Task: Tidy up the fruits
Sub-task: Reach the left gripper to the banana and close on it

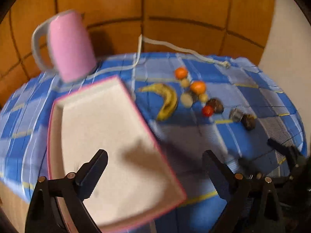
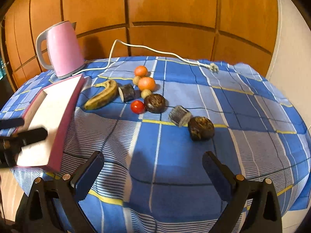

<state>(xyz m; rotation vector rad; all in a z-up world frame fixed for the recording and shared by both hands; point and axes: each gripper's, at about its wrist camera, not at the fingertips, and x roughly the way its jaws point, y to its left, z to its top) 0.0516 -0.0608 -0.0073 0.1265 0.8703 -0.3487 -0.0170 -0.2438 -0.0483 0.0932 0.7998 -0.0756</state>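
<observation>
A white tray with a pink rim [image 1: 108, 136] lies on the left of the table; it also shows in the right wrist view [image 2: 48, 116]. A banana [image 2: 103, 97], two oranges [image 2: 146, 83], a red tomato [image 2: 137, 106], small pale fruits and dark round fruits [image 2: 155, 101] lie in a loose group mid-table. In the left wrist view the banana [image 1: 167, 101] and the oranges [image 1: 197, 87] sit right of the tray. My left gripper [image 1: 155, 167] is open above the tray's near end. My right gripper [image 2: 153, 167] is open and empty above the cloth near the front edge.
A pink electric kettle [image 2: 64, 52] stands at the back left, its white cord and plug [image 2: 212, 67] trailing across the back. The blue checked tablecloth [image 2: 243, 116] covers the table. Wooden panels stand behind. The right gripper shows at the left wrist view's right edge [image 1: 287, 155].
</observation>
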